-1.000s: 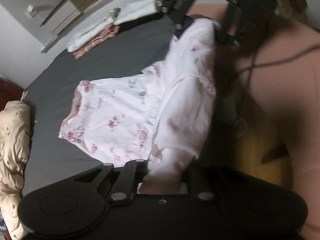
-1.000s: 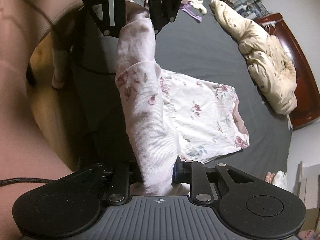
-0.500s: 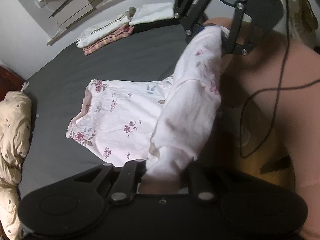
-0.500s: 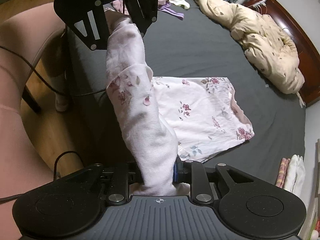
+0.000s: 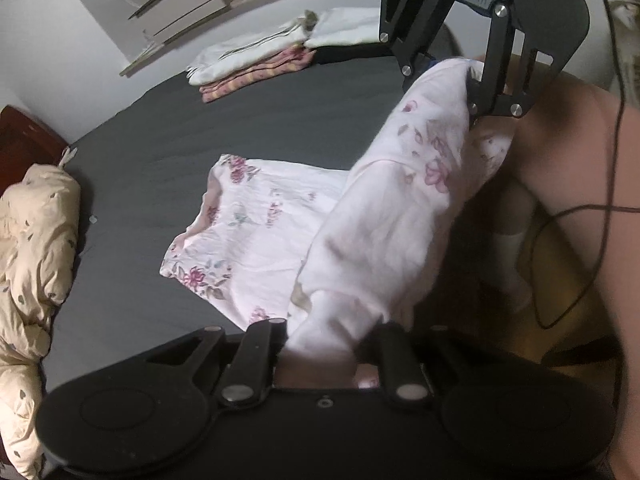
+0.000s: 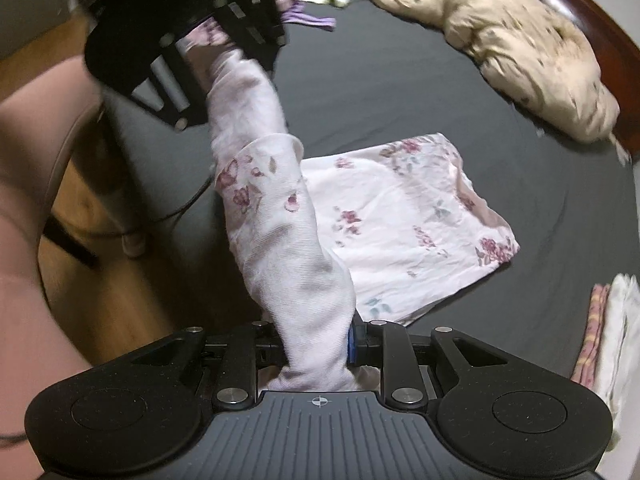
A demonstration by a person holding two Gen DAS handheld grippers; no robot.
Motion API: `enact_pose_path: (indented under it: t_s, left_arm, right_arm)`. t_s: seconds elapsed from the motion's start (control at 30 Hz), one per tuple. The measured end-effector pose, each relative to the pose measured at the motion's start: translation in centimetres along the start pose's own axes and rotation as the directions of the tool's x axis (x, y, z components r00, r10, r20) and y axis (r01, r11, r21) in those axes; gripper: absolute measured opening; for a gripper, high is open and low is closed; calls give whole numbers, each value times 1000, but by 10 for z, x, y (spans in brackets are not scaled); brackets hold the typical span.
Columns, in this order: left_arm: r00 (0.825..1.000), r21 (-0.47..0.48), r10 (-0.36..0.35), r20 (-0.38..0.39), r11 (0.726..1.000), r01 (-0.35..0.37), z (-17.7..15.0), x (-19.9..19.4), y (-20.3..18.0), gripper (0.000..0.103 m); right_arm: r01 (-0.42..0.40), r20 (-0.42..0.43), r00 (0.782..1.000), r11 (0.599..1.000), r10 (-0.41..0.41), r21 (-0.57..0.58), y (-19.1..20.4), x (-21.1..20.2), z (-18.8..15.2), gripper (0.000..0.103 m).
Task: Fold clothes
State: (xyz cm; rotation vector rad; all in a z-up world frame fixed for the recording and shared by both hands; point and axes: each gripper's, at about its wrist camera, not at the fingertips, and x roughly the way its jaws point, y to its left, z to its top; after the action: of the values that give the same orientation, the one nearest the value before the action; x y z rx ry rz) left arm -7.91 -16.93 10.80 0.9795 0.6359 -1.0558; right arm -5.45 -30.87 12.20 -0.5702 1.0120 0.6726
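Observation:
A pale pink floral garment (image 5: pixel 384 216) lies half on the dark grey bed sheet (image 5: pixel 160 140); its near edge is lifted and stretched between both grippers. My left gripper (image 5: pixel 324 340) is shut on one bunched end of that edge. At the top of the left wrist view, my right gripper (image 5: pixel 452 76) pinches the other end. From the right wrist, the right gripper (image 6: pixel 316 344) is shut on the garment (image 6: pixel 276 220), and the cloth runs up to the left gripper (image 6: pixel 212 52). The flat part (image 6: pixel 400 220) rests on the sheet.
A cream duvet (image 6: pixel 520 60) is heaped along the wooden headboard (image 6: pixel 580 12). Folded clothes (image 5: pixel 256 64) are stacked at the bed's far side. Loose purple and white clothes (image 6: pixel 312 0) lie on the sheet. A person's pink-clad leg (image 5: pixel 580 160), a cable and wooden floor (image 6: pixel 100 300) border the bed.
Both grippers have carried the lifted edge sideways over the bed and slightly up. The right gripper has rolled. Both grips on the garment are unchanged.

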Motion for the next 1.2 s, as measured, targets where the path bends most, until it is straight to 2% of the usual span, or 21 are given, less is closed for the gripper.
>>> enact_pose_path:
  t_s: [0.13,0.2,0.37,0.47,0.53,0.7,0.8,0.97,1.03,1.1,1.2]
  left_arm:
    - [1000,-51,-20,-11,999,20,4,20,23,17]
    - [999,-74,-46,-21,996,44,5,31,33,17]
    - [985,-132,-160,-61,980,151,3,62,55,17]
    - [971,-172,-222,-83,963,205,1,78,67,17]
    - [961,-189,-259,-100,953,237,-1,89,74,17]
    - [937,-262,-326,-127,922,285,-8,112,92,22]
    - [925,-340,-361,-117,890,304,-17,123,104,28]
    - [923,-421,-378,-75,851,314,-32,128,113,38]
    - [918,-465,-394,-50,822,328,-39,125,118,40]
    - [914,-510,-405,-22,791,338,-49,122,123,40]
    - [921,-549,-390,-3,770,324,-60,111,130,40]
  right_arm:
    - [-50,-18,998,996,52,73,-28,7,11,23]
    - [-102,-44,993,990,107,101,-44,16,18,23]
    - [-254,-128,952,952,277,168,-84,48,30,23]
    - [-303,-156,928,928,339,215,-108,71,34,25]
    - [-332,-153,914,909,377,253,-121,83,33,32]
    - [-380,-124,892,871,434,312,-139,102,29,37]
    - [-405,-102,881,847,462,344,-146,112,21,40]
    - [-448,-33,866,801,500,397,-155,116,1,45]
    - [-457,8,866,784,500,420,-160,113,-8,53]
    - [-446,57,878,771,475,453,-166,107,-19,59]
    - [-434,116,889,735,443,521,-174,96,-39,60]
